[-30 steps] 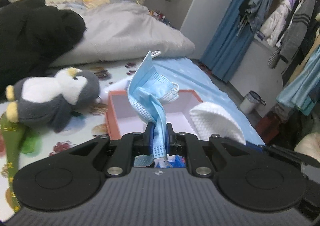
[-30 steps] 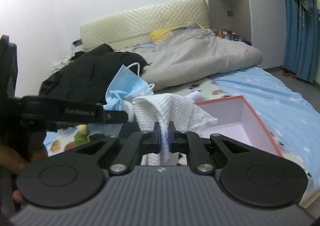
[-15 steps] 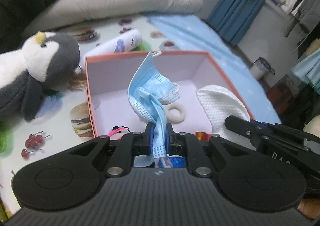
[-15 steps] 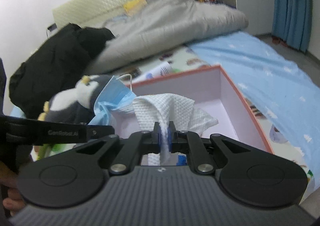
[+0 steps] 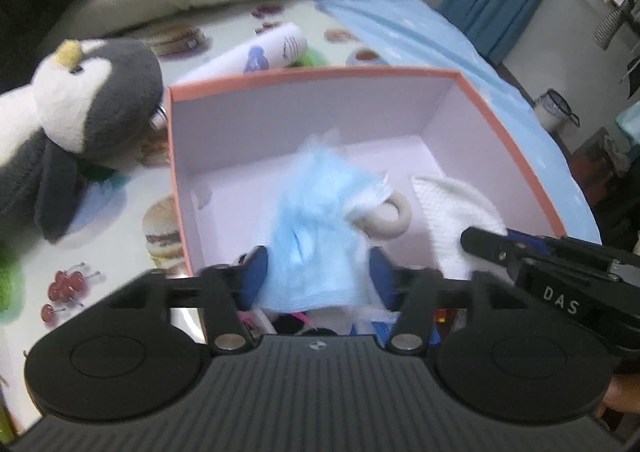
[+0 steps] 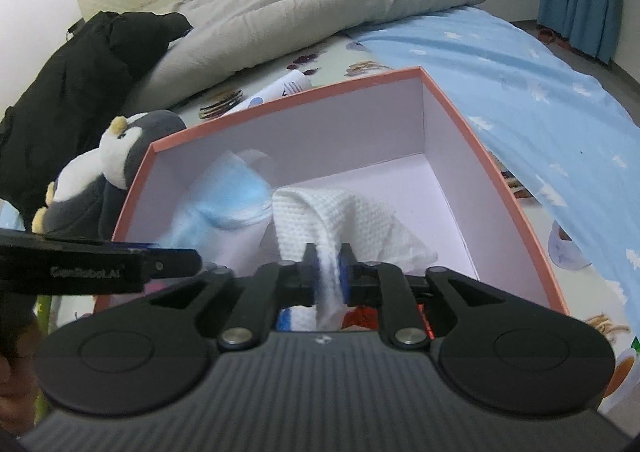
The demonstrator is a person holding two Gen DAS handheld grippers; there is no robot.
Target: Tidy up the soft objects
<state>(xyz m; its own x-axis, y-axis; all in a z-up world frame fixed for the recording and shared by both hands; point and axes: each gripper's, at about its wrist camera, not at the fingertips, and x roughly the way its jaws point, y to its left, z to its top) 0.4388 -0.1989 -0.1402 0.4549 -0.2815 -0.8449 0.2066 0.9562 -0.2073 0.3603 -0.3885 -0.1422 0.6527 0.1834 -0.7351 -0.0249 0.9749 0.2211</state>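
Observation:
A pink-rimmed open box (image 5: 516,140) (image 6: 456,112) sits on the bed. My left gripper (image 5: 320,272) hangs over its near edge with the jaws spread; a blurred blue face mask (image 5: 320,220) (image 6: 228,196) drops between them into the box. My right gripper (image 6: 329,272) is shut on a white waffle cloth (image 6: 344,212) (image 5: 456,208) held low inside the box. A pale ring (image 5: 390,218) lies on the box floor. A plush penguin (image 5: 68,112) (image 6: 100,172) lies left of the box.
A white tube (image 5: 260,52) lies behind the box. A grey duvet (image 6: 312,4) and black jacket (image 6: 80,64) fill the back. Small colourful items lie at the box's near edge. A blue sheet (image 6: 540,64) covers the right side.
Both grippers have moved forward and down over the box. The left jaws have opened and the mask is falling. The right still grips the cloth, now lower inside.

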